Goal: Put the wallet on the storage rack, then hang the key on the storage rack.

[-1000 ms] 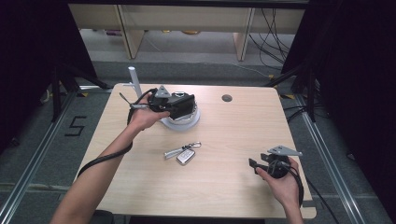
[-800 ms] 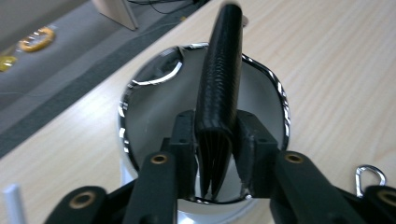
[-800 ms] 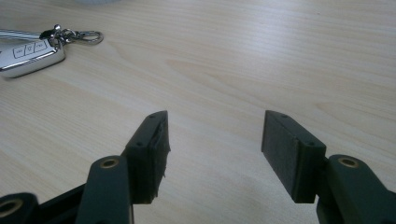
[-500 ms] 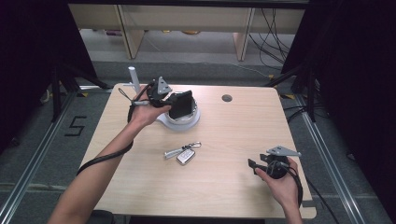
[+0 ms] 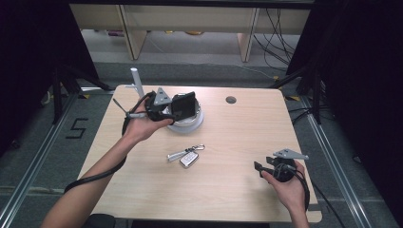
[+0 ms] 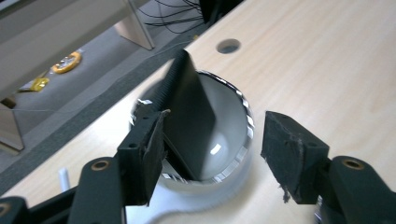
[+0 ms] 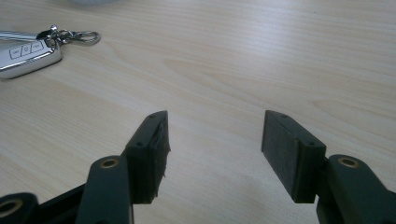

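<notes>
Left tongs (image 6: 212,149) just opened off flat black wallet (image 6: 189,121) in glossy round bowl (image 6: 233,126), right tongs (image 7: 212,154) agape.

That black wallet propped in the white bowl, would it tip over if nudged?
Probably: the wallet stands on edge, leaning inside the bowl, so a nudge could topple it. Its ribbed edge looks grippy rather than slippery. It looks flat and thin, likely light.

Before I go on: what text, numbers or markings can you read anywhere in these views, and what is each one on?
"5": black figure marked on the grey floor left of the table.
Car key fob: its button symbols are too small and blurred to read.
Black wallet in the white bowl: no readable lettering.
</notes>
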`<state>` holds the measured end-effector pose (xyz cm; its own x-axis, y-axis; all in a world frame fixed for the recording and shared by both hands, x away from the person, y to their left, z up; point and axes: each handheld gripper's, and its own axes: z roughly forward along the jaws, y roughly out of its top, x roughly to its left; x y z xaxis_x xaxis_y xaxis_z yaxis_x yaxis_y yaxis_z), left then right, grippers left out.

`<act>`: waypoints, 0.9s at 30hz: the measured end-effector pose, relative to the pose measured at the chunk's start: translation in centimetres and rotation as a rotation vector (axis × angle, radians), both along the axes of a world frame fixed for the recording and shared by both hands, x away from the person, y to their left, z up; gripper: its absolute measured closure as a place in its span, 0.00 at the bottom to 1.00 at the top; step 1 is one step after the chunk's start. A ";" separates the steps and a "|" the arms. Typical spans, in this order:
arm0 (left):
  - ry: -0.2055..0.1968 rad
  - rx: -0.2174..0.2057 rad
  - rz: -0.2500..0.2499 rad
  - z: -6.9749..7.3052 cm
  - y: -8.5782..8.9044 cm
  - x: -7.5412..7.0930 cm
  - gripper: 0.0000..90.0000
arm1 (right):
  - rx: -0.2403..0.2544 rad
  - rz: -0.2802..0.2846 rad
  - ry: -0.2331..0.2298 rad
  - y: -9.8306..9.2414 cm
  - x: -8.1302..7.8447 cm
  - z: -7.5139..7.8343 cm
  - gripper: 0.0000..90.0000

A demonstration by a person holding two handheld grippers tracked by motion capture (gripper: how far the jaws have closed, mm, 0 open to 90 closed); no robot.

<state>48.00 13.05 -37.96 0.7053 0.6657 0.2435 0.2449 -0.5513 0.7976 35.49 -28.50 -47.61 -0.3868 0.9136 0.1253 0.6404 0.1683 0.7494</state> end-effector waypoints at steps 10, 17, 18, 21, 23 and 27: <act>0.065 -0.029 -0.078 -1.8 0.2 -3.2 0.39 | 0.000 0.010 -0.015 0.0 0.2 -0.1 0.47; 0.159 0.007 -0.132 -3.9 -1.8 -3.2 0.44 | 0.021 0.007 0.027 0.0 0.1 0.1 0.52; 0.159 0.007 -0.132 -3.9 -1.8 -3.2 0.44 | 0.021 0.007 0.027 0.0 0.1 0.1 0.52; 0.185 0.012 -0.156 -4.8 -3.1 -2.6 0.44 | -0.021 0.040 -0.001 -0.5 0.2 0.0 0.55; 0.185 0.005 -0.156 -5.0 -3.4 -2.4 0.43 | 0.000 0.032 0.033 -0.4 0.2 -0.1 0.55; 0.178 -0.005 -0.158 -4.8 -3.8 -2.3 0.41 | 0.008 0.028 0.039 -0.4 0.1 -0.1 0.55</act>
<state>45.66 9.26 -42.75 0.8326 0.5444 0.1026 0.2932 -0.5902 0.7521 35.60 -28.87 -47.75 -0.4072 0.9013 0.1476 0.6640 0.1812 0.7254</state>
